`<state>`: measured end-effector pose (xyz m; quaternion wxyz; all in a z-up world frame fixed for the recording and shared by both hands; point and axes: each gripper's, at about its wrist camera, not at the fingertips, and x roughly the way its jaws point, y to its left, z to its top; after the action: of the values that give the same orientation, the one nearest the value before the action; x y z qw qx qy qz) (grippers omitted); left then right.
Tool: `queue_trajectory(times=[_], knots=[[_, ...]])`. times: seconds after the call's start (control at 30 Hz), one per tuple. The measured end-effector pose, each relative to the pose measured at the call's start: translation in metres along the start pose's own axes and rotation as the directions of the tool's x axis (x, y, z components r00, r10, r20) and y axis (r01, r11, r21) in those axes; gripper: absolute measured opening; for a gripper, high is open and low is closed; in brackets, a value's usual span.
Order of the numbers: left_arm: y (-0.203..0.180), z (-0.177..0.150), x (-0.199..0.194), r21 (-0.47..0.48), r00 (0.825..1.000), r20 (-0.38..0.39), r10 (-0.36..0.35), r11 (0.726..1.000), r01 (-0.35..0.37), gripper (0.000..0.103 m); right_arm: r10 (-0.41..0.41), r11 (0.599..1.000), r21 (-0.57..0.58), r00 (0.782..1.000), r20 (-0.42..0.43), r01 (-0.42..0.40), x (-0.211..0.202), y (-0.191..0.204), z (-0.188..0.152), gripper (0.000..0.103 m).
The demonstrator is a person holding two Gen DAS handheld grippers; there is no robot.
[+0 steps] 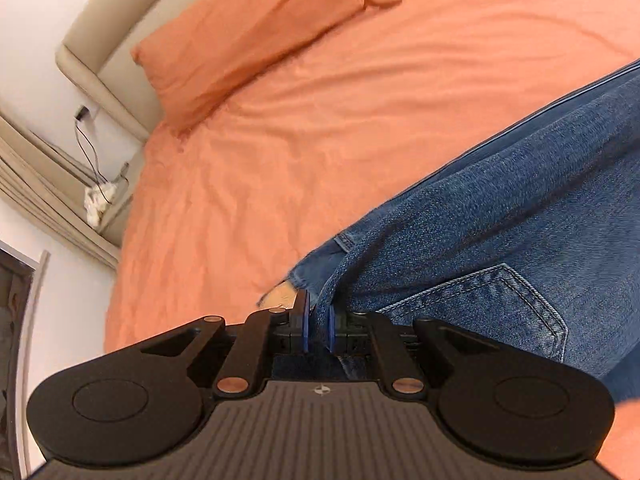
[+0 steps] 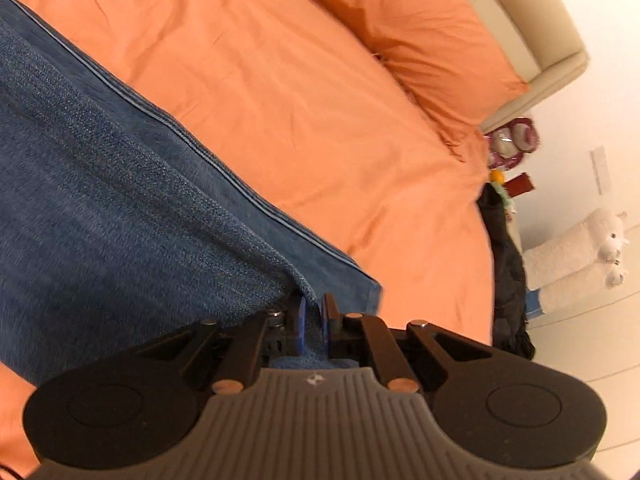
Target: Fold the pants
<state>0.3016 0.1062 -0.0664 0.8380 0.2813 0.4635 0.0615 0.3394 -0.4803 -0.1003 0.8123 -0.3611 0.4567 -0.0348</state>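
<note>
Now both grippers, left gripper (image 1: 319, 320) and right gripper (image 2: 314, 320), pinched narrow on the jeans (image 1: 500, 216) (denim between the fingers).

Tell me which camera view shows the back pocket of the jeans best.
The left wrist view: the stitched back pocket lies in plain sight beside the left hand-held gripper. The right wrist view shows only plain denim and a seam, no pocket.

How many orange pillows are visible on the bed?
2: one orange pillow at the headboard in the left wrist view, another in the right wrist view. More may be hidden beyond the frame.
</note>
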Motion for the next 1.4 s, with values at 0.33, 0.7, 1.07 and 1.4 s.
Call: queue_trajectory(times=[0.33,0.7,1.07,1.4], knots=[[-0.006,-0.002,0.058,-0.055,0.996,-0.069,-0.057,0.997,0.054,0.01,0.027,0.998,-0.051,0.998,-0.061,-0.03,0.072,0.023,0.024,0.0],[0.009,0.009,0.034,-0.114,1.0,0.003,-0.018,0.993,0.018,0.01,0.022,0.999,0.027,0.998,-0.053,-0.021,0.055,-0.001,0.04,0.0],[0.005,0.016,0.086,-0.11,0.991,-0.092,-0.096,0.99,0.086,0.013,0.035,0.999,0.023,0.992,-0.125,-0.032,0.11,0.021,0.066,0.0],[0.029,0.006,0.06,-0.116,0.999,-0.014,-0.052,0.992,0.05,0.054,-0.02,0.996,0.088,0.995,-0.102,0.029,0.088,0.011,0.067,0.064]])
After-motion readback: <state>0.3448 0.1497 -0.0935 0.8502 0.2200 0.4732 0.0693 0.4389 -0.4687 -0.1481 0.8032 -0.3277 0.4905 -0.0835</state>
